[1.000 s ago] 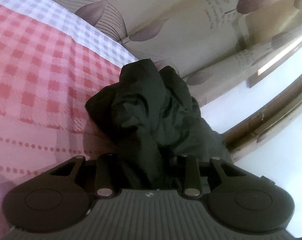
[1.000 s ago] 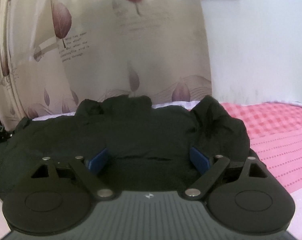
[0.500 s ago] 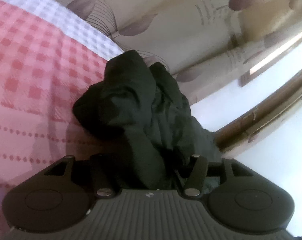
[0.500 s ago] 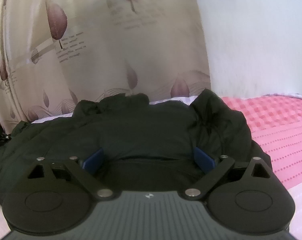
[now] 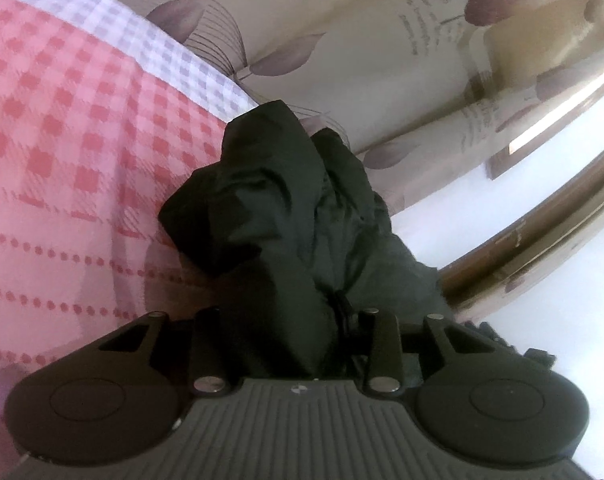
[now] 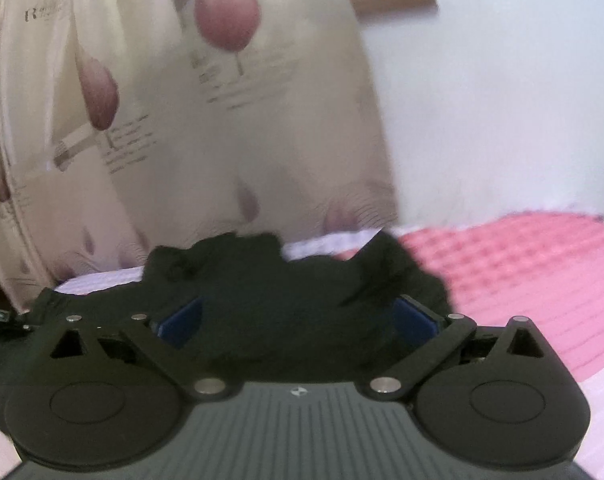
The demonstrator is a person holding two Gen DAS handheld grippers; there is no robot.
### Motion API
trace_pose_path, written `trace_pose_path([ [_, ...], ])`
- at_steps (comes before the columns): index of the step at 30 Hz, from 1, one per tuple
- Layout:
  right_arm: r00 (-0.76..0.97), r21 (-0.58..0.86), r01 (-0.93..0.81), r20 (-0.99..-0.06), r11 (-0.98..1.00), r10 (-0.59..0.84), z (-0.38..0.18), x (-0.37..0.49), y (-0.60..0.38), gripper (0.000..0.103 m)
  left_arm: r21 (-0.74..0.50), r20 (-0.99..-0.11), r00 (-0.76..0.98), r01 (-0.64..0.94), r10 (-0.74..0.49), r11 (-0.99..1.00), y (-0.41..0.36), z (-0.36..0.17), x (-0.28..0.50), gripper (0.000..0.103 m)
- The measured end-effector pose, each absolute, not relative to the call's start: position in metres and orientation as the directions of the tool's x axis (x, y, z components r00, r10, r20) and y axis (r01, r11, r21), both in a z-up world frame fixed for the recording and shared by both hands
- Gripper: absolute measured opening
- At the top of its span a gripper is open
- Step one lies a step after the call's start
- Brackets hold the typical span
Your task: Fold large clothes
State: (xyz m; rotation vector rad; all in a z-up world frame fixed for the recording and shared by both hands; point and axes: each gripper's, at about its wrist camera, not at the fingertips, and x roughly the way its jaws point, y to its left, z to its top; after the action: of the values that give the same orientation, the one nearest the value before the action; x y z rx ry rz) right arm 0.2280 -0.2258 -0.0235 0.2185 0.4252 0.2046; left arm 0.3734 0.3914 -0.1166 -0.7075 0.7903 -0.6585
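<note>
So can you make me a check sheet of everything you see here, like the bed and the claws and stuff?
Surface: bed sheet, pink checks with a pale checked band at the far edge.
Job's things: dark jacket, crumpled, partly lying on the bed.
Clutter: nothing seen.
Grippers: left gripper shut on a bunch of the jacket; right gripper open, blue fingers spread above the jacket, picture blurred.
Cables: a thin dark cord by the left fingers, probably the jacket's.
Surroundings: leaf-print curtain, white wall, wooden frame.
</note>
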Motion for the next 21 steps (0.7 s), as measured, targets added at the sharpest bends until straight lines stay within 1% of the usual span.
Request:
trace_pose_path([
  [3,0.886,0.22,-0.086,-0.428,0.972,0.175,-0.023,0.236,-0.244,0.102,-0.767,-0.393,0.535,0.259,-0.748,0.587,0.391,-0.116,0.374,0.037],
  [5,0.873,0.229,-0.05,-0.464,0.972,0.154,-0.029,0.242,-0.254,0.102,-0.76,-0.383,0.546,0.273,-0.745,0.59,0.391,-0.113,0.37,0.033],
  [7,0.844,0.202,-0.01,-0.524,0.979,0.117,-0.039,0.248,-0.257,0.102,-0.762,-0.361,0.562,0.282,-0.744,0.583,0.391,-0.111,0.364,0.029],
  [8,0.83,0.2,0.004,-0.547,0.98,0.108,-0.044,0.251,-0.258,0.102,-0.768,-0.353,0.569,0.278,-0.743,0.578,0.393,-0.111,0.361,0.028],
  [10,0.779,0.271,0.013,-0.607,0.963,0.16,-0.059,0.255,-0.259,0.102,-0.776,-0.347,0.579,0.264,-0.738,0.573,0.395,-0.111,0.353,0.026],
  [12,0.745,0.396,0.002,-0.613,0.918,0.263,-0.071,0.249,-0.257,0.103,-0.778,-0.343,0.583,0.262,-0.736,0.571,0.396,-0.108,0.341,0.026],
  [15,0.724,0.367,-0.034,-0.632,0.929,0.276,-0.071,0.236,-0.234,0.103,-0.792,-0.333,0.605,0.236,-0.723,0.563,0.408,-0.105,0.319,0.026],
  [17,0.702,0.415,-0.065,-0.628,0.908,0.337,-0.07,0.22,-0.224,0.103,-0.798,-0.337,0.629,0.204,-0.7,0.568,0.423,-0.105,0.302,0.026],
  [20,0.654,0.436,-0.133,-0.636,0.89,0.409,-0.066,0.197,-0.213,0.103,-0.812,-0.338,0.652,0.163,-0.679,0.561,0.445,-0.105,0.281,0.026],
  [21,0.645,0.43,-0.143,-0.642,0.891,0.414,-0.062,0.194,-0.212,0.102,-0.809,-0.346,0.654,0.156,-0.673,0.567,0.449,-0.104,0.276,0.026],
])
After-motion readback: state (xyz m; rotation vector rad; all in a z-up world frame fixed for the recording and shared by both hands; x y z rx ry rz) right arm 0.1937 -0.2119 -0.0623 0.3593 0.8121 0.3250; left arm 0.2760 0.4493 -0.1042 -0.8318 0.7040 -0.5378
